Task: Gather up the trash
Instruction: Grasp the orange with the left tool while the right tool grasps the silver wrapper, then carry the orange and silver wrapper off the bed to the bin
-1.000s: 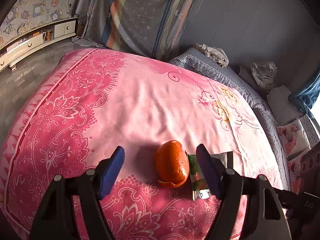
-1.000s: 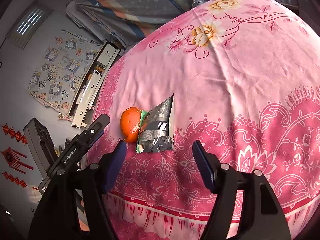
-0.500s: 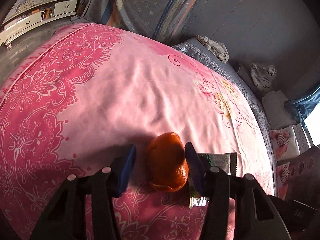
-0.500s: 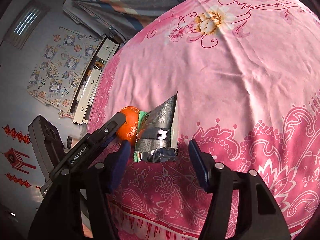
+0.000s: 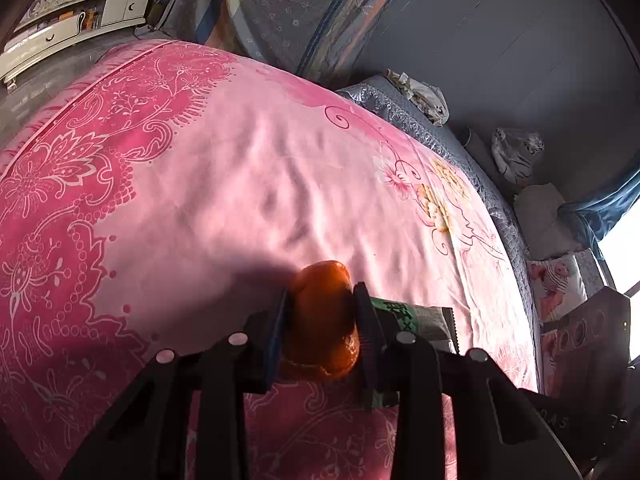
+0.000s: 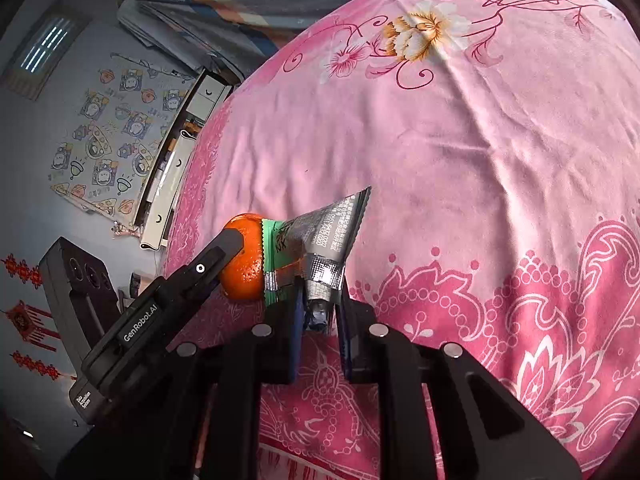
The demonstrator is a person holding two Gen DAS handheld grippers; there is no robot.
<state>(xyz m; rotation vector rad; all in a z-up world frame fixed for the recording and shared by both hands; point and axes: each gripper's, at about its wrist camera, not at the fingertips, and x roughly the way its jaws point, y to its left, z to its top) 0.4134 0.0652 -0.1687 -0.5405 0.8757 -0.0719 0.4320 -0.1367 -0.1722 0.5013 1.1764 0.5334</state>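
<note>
A rounded orange peel (image 5: 322, 320) lies on the pink flowered blanket (image 5: 240, 184). My left gripper (image 5: 321, 292) straddles it, its jaws closing, and both pads press on the peel's sides. Beside the peel lies a silver and green snack wrapper (image 6: 332, 224). My right gripper (image 6: 320, 300) is shut on the wrapper's crumpled near end. In the right wrist view the peel (image 6: 244, 256) touches the wrapper's green edge, with a left gripper finger (image 6: 216, 256) against it. The wrapper (image 5: 420, 318) shows just right of the left gripper's right finger.
Folded quilts (image 5: 300, 12) are stacked at the head of the bed. Grey bedding (image 5: 440, 136) and soft toys (image 5: 516, 152) line the far right side. A white cabinet (image 5: 72, 36) stands beyond the left edge. The blanket's near edge (image 6: 320, 456) drops just below the grippers.
Both grippers came down and forward. The left jaws narrowed from wide apart onto the peel. The right jaws closed from either side of the wrapper onto its crumpled end.
</note>
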